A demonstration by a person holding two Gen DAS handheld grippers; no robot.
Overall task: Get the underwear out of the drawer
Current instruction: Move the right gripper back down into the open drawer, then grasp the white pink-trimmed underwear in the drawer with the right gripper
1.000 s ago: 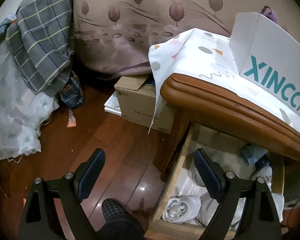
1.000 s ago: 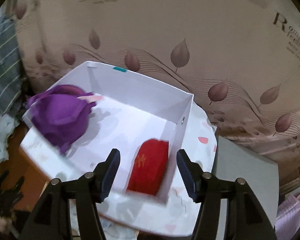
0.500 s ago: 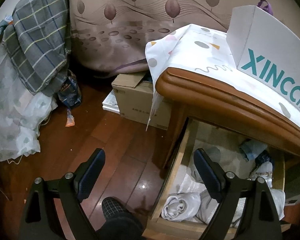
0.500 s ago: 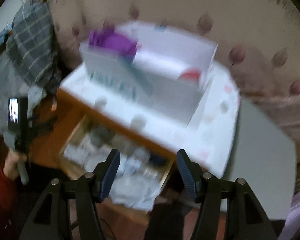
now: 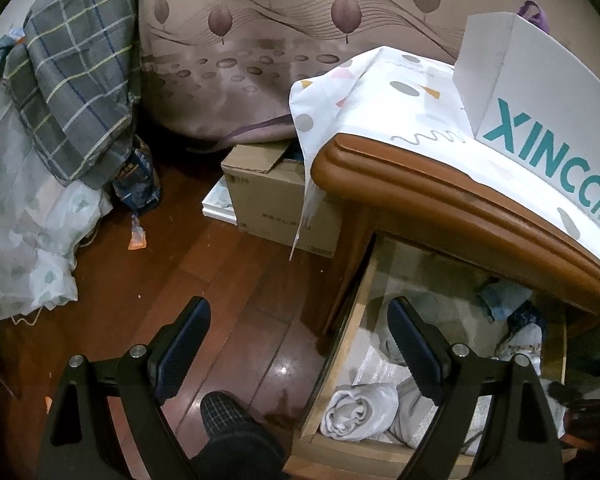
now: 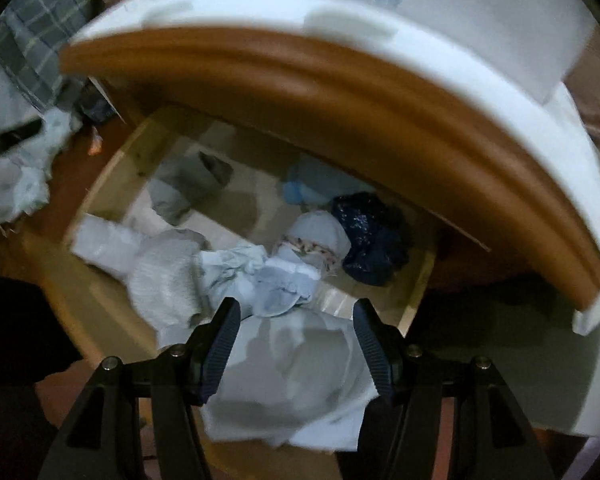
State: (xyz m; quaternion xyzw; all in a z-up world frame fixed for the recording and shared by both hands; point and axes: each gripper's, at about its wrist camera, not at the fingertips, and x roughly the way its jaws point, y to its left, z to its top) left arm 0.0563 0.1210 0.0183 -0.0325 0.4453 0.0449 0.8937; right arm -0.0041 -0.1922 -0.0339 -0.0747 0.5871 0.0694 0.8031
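- The drawer [image 6: 112, 176] already stands pulled out beneath the nightstand's wooden top [image 6: 340, 92]; that step looks done.
- My right gripper [image 6: 296, 338] hangs over the drawer's front, jaws spread wide, gripping nothing.
- The underwear [image 6: 276, 284] lies bundled in the drawer, just beyond those fingertips; none is out yet.
- My left gripper [image 5: 300, 344] straddles the drawer's left wall, wide open and empty.
- Left to do, I judge: lower, pinch, lift.
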